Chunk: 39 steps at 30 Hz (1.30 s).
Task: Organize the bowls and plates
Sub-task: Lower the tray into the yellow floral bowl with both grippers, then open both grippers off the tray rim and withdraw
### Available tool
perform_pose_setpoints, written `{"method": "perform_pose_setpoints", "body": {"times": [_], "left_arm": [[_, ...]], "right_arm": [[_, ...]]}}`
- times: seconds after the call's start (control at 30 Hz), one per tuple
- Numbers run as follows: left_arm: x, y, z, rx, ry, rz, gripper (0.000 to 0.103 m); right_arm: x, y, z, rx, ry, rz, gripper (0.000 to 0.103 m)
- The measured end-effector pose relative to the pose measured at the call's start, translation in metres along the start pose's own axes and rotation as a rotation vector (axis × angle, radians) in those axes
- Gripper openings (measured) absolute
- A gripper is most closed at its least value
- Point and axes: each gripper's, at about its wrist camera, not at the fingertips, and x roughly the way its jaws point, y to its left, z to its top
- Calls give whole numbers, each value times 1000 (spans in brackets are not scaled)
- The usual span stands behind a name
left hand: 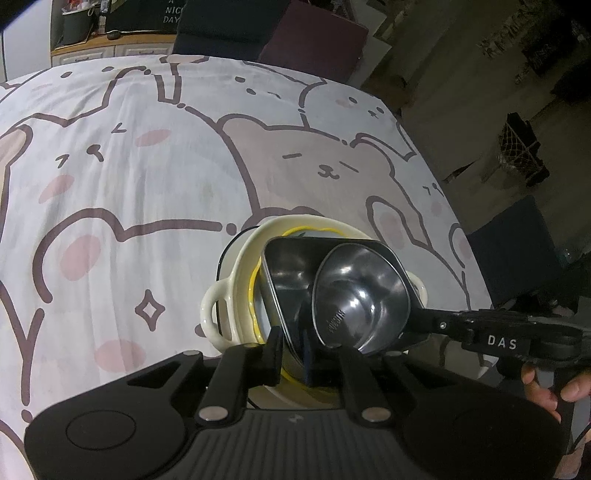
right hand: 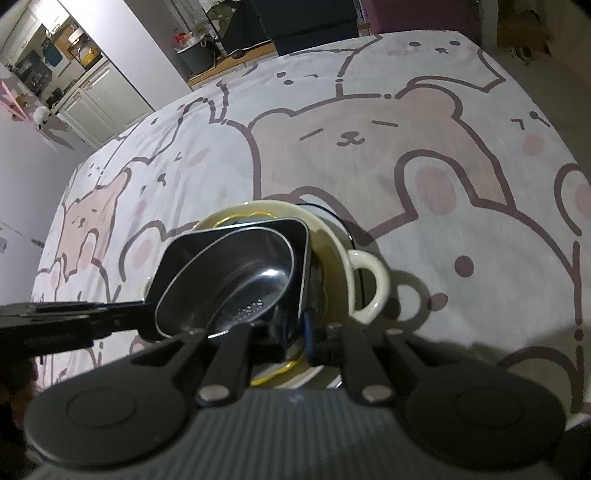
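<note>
A stack of dishes sits on the bear-print cloth: a cream two-handled bowl [left hand: 236,280] [right hand: 365,273] on a dark-rimmed plate, a yellow-rimmed dish [left hand: 255,291] inside it, then a black square dish [left hand: 288,273] [right hand: 184,254] with a steel bowl [left hand: 362,295] [right hand: 236,284] tilted in it. My left gripper [left hand: 291,354] is shut on the near rim of the black square dish. My right gripper [right hand: 291,343] [left hand: 424,321] is closed on the same dish's rim from the opposite side. Both hold it tilted over the cream bowl.
The table's cloth [left hand: 129,177] spreads wide to the left and behind the stack. The table edge falls off at the right [left hand: 461,229], with a dark chair [left hand: 517,251] beside it. Cabinets and boxes [left hand: 229,26] stand beyond the far edge.
</note>
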Motion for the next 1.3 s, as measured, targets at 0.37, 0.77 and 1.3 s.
{"method": "perform_pose_setpoints", "body": {"times": [0.37,0.77,1.3], "left_arm": [[3,-1,-1,19,5,14,12],[9,-1,-1,35,21,29,12],[-15,-4,-4,36,-47,60,37]], "right_arm": [[3,4,-5,-55,-8,-33,11],[3,15,-10,-150,-31,-91,10],[-21,13,-6,-108,-83,-52,25]]}}
